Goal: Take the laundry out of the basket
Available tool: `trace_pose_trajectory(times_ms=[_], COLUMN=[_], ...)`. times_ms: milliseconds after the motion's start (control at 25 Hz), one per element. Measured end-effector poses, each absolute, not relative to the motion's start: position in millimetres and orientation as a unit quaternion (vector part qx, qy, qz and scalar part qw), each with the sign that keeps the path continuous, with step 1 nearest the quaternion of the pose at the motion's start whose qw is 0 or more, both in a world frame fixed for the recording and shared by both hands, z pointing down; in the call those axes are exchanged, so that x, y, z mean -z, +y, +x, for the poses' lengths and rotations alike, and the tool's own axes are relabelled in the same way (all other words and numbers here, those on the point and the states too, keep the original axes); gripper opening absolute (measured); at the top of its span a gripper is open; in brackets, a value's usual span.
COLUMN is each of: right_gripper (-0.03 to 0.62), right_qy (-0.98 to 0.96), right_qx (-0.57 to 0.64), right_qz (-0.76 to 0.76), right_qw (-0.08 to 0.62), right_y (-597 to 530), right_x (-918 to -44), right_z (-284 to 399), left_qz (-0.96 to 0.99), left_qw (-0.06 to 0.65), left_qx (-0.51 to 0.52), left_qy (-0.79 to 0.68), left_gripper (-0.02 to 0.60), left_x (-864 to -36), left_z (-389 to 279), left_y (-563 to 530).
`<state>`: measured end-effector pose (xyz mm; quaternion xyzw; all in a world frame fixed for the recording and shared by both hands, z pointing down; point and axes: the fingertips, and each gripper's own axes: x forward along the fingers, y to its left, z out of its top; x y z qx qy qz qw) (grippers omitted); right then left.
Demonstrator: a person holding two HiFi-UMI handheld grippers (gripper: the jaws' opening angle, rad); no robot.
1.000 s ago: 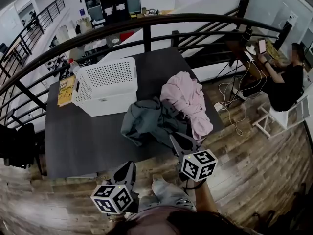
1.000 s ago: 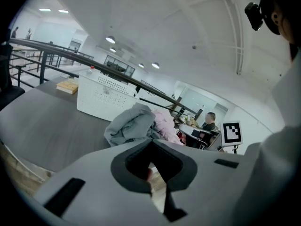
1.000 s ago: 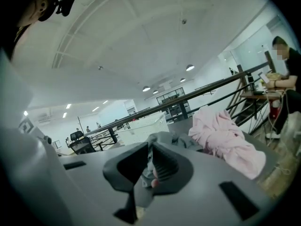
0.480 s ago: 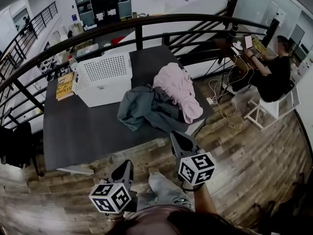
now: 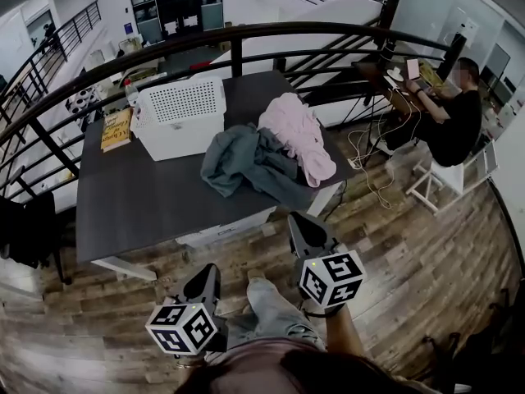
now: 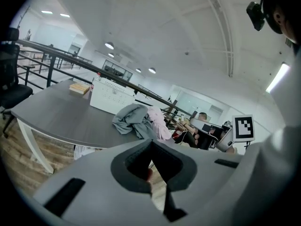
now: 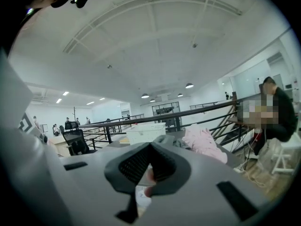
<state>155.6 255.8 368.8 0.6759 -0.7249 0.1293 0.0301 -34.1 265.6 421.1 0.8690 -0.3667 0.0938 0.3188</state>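
Head view: left hand-held gripper (image 5: 210, 269) and right hand-held gripper (image 5: 295, 218) have backed off from the worktop (image 5: 131, 203) in the past sec. Both now hang over the floor (image 5: 426, 253), jaws pressed together, nothing in them. Laundry (image 5: 262, 150), grey and pink, stays heaped on the worktop beside the basket (image 5: 180, 117). Unloading looks done.

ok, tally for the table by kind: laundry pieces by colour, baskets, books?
Grey garment: 1
Pink garment: 1
White basket: 1
Yellow book: 1
Total: 4. The two garments lie heaped together beside the basket, so a further piece tucked under them cannot be ruled out.
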Motion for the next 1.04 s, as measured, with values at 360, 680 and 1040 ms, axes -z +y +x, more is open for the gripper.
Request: trace_pose_trajectory(times_ms=[360,680,1040], right_gripper=[0.015,0.015,0.015], right_qy=[-0.711,-0.722,-0.742], right_qx=[-0.101,-0.087,-0.089], right_qz=[0.692,0.680,0.658], right_qw=[0.071,0.089,0.094], right_y=[284,272,259], right_x=[-364,-360,-353], right_z=[145,137,175], left_qz=[0.867,0.855,0.852], left_qw=[0.326,0.327,0.316], left_qx=[-0.064,-0.058,-0.067], left_qy=[-0.372,-0.399,-0.412], left_gripper=[-0.011,-0.011,-0.011], left_x=[-423,-426,-418], left_z=[-55,-66,-20], left_y=[297,300,281])
